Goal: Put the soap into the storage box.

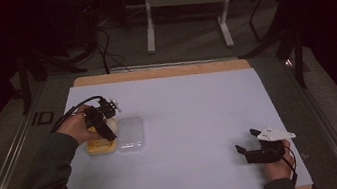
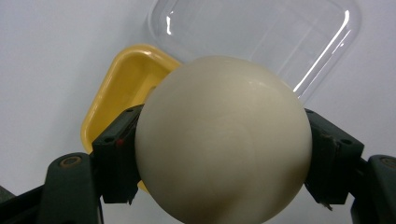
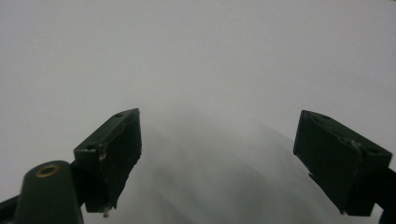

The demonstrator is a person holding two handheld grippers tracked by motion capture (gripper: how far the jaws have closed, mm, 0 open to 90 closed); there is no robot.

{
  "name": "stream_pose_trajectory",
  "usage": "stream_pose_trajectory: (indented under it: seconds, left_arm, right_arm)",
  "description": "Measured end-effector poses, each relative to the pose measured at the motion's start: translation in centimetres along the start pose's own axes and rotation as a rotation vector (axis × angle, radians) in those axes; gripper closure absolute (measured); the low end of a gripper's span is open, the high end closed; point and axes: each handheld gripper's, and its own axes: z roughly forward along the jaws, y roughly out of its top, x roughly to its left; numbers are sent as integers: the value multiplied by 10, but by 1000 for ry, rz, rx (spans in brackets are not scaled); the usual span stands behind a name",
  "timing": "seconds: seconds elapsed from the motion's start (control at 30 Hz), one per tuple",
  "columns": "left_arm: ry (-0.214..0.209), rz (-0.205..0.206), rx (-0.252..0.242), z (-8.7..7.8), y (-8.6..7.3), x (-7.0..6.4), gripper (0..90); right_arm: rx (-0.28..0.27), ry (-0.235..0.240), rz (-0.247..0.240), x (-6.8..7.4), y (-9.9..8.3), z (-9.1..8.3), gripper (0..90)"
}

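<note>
This looks like a lab or test room set up for recording, not a home. A wooden table [image 1: 163, 71] is covered by a plain white sheet [image 1: 195, 120] and sits inside a metal frame [image 1: 10, 163] on grey carpet [image 1: 189, 46]. Behind it, black cables [image 1: 101, 44] trail across the floor, the white legs of a stand [image 1: 149, 31] rise, and the dark surroundings [image 1: 331, 9] fall away unlit.

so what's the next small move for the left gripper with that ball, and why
Probably lower it into the yellow container. The left gripper is shut on the cream ball just above the container, whose clear lid lies off beside it; the right gripper sits open, far off.
</note>
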Motion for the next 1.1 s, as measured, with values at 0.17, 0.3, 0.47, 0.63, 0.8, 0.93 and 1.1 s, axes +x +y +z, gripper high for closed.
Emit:
stream_pose_trajectory:
  seconds: [0.17, 0.3, 0.47, 0.63, 0.8, 0.93, 1.1]
  left_arm:
    - [18, -7, -3, 4, -6, 4, 256]
    - [15, -13, -1, 7, -10, 6, 256]
    - [15, -21, -2, 12, -14, 8, 256]
    - [10, -45, -1, 20, -18, 13, 256]
    - [-3, -45, 7, 29, -18, 14, 256]
    - [-12, -57, 1, 34, -19, 16, 256]
    - [-12, -70, -7, 37, -20, 19, 256]
  right_arm:
    - [0, 1, 1, 0, 0, 0, 151]
    - [0, 1, 1, 0, 0, 0, 151]
    - [-1, 0, 2, 0, 0, 0, 151]
    - [-1, 1, 1, 0, 0, 0, 151]
    - [-2, 0, 2, 0, 0, 0, 151]
    - [-4, 0, 2, 0, 0, 0, 151]
    - [-4, 0, 2, 0, 0, -1, 151]
